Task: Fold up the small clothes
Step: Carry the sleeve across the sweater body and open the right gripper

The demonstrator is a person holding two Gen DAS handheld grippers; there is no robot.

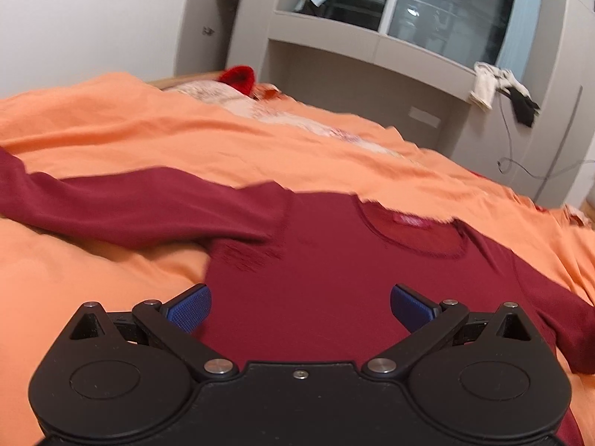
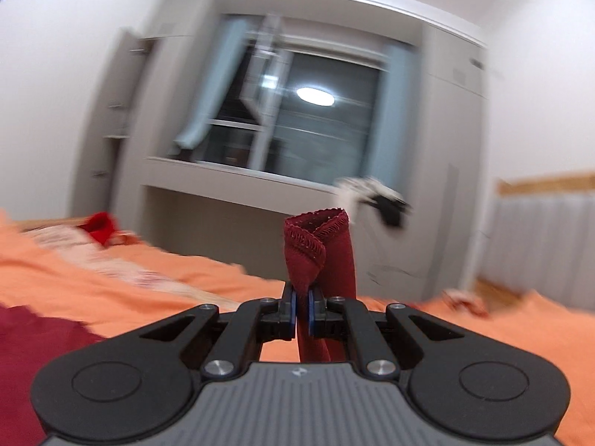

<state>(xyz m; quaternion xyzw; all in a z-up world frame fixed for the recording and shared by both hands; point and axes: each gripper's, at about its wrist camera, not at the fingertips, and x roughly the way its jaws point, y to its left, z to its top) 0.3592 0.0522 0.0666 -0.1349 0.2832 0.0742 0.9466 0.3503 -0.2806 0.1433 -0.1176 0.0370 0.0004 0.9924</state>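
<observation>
A dark red long-sleeved shirt (image 1: 316,297) lies flat on an orange bed sheet (image 1: 111,122), neck away from me, its left sleeve (image 1: 111,200) stretched out to the left. My left gripper (image 1: 300,308) is open and empty, hovering over the shirt's body. My right gripper (image 2: 302,314) is shut on the cuff end of the shirt's other sleeve (image 2: 321,249), which stands up above the jaws. More of the shirt (image 2: 33,338) shows at the lower left of the right wrist view.
A red knitted item (image 1: 240,76) and a pale patterned cloth (image 1: 230,100) lie at the far side of the bed. A grey cabinet wall with a window (image 1: 427,7) stands behind. Clothes (image 1: 498,89) hang from its ledge.
</observation>
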